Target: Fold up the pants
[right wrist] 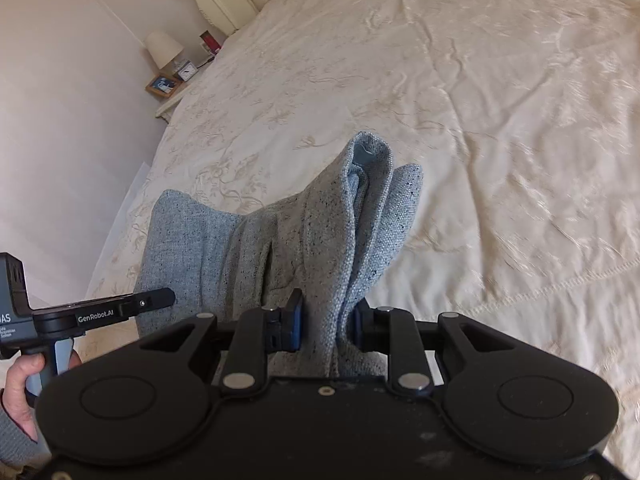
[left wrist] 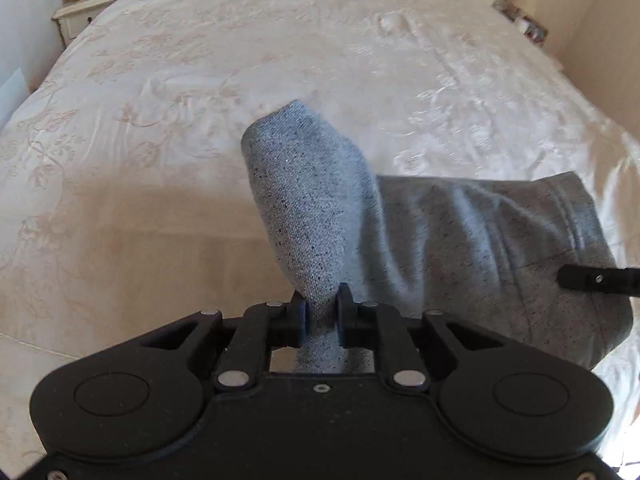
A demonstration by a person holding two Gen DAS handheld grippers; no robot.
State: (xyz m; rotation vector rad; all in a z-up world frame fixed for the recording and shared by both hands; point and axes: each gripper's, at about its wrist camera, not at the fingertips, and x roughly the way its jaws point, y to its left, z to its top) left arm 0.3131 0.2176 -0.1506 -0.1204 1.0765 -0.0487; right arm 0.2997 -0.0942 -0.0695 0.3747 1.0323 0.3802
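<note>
Two grippers each clamp a bunch of the same grey sweatpants, and the grip is the weak link. The left gripper (left wrist: 323,316) pinches a narrow twist of knit between its blue pads; the right gripper (right wrist: 327,326) is clenched on a thicker stack of folded layers. From there the grey sweatpants (left wrist: 460,232) hang in a sag between the two grips, lifted clear above the cream bedspread (left wrist: 160,128), with a loose end standing up past each set of fingers.

The likely failure is a slip. The left pinch holds little cloth, so a tug apart could draw it out and drop that side onto the bedspread. The right bundle holds several layers, and an inner one may slide free and spoil the fold. Uneven lifting would also skew the edges.

The long axis of the garment appears to run from one gripper across to the other, roughly along the near edge of the bedspread. Which end is the waistband I cannot tell; a stitched hem shows toward the right side.
</note>
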